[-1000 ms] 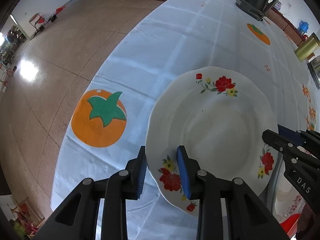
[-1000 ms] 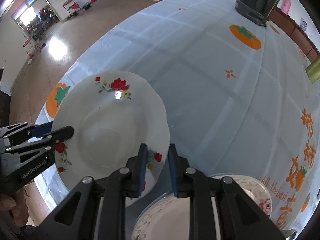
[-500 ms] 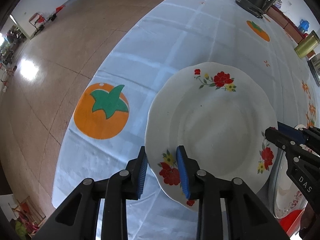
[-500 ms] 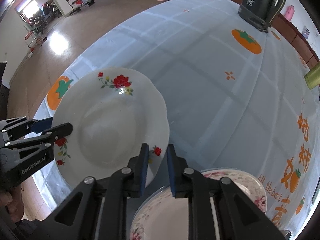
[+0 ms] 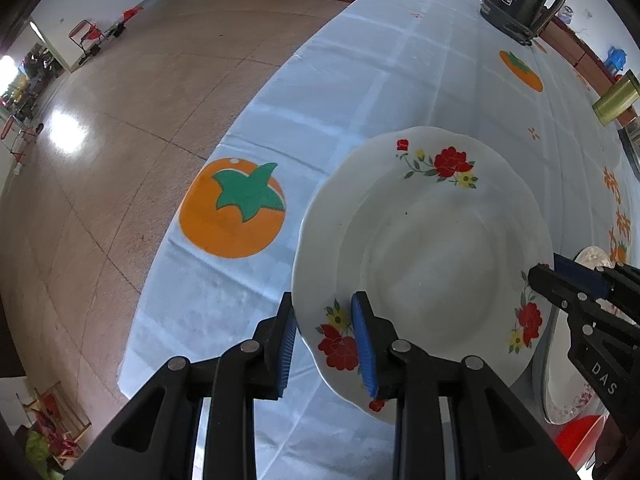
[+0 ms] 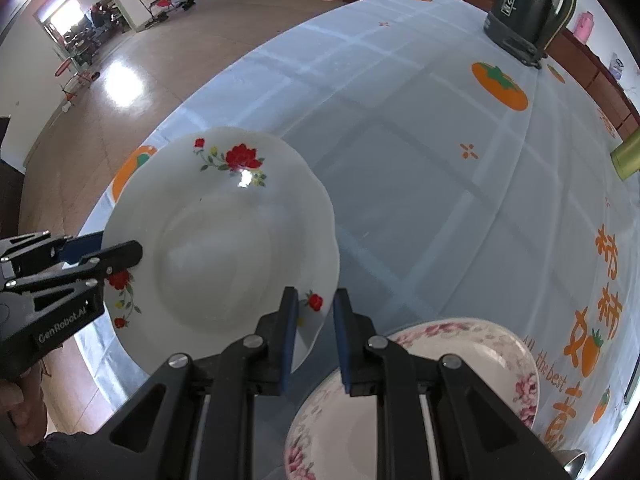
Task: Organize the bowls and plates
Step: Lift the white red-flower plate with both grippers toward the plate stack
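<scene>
The table (image 6: 400, 128) is covered by a pale blue checked cloth (image 5: 360, 92) printed with orange persimmons and orange lettering. A dark electric kettle (image 6: 528, 12) stands near the far edge. A gold-coloured cylinder (image 5: 616, 98) sits toward the right edge. Close to the near edge rests a pink-flowered plate (image 6: 472, 352), with another dish lying under it. Beyond the left edge lies a brown tiled floor (image 5: 120, 120).
</scene>
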### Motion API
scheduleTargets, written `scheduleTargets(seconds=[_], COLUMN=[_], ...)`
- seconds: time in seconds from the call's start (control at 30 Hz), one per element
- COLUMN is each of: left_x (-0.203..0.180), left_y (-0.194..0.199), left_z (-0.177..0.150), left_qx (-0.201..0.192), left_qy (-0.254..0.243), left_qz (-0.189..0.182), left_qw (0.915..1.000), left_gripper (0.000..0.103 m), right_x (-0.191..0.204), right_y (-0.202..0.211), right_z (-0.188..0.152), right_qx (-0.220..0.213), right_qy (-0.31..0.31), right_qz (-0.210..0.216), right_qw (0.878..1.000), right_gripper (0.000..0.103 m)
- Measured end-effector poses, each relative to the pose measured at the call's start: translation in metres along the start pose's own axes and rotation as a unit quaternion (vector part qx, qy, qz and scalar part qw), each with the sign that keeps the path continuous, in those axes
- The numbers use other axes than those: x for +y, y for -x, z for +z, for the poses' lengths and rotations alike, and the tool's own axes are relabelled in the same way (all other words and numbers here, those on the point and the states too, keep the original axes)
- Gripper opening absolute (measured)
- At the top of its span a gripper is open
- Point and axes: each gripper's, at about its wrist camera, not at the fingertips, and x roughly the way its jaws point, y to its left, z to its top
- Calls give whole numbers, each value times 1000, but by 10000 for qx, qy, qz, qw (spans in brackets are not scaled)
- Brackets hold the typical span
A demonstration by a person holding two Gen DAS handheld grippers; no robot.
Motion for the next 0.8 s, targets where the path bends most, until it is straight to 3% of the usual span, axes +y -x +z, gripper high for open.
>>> scheduleTargets(seconds=[0.8], left_x=[-9], left_y=[11], left_z=[-6], left_qx=[-126], left_qy=[-7], left_qz=[94], left_qw=[9999], left_gripper=[30], right_x=[15], right_y=[24], right_z=[-28], right_qx=[-160], right_qy=[69], right_qz=[126], right_qw=[9998], right_gripper=[18])
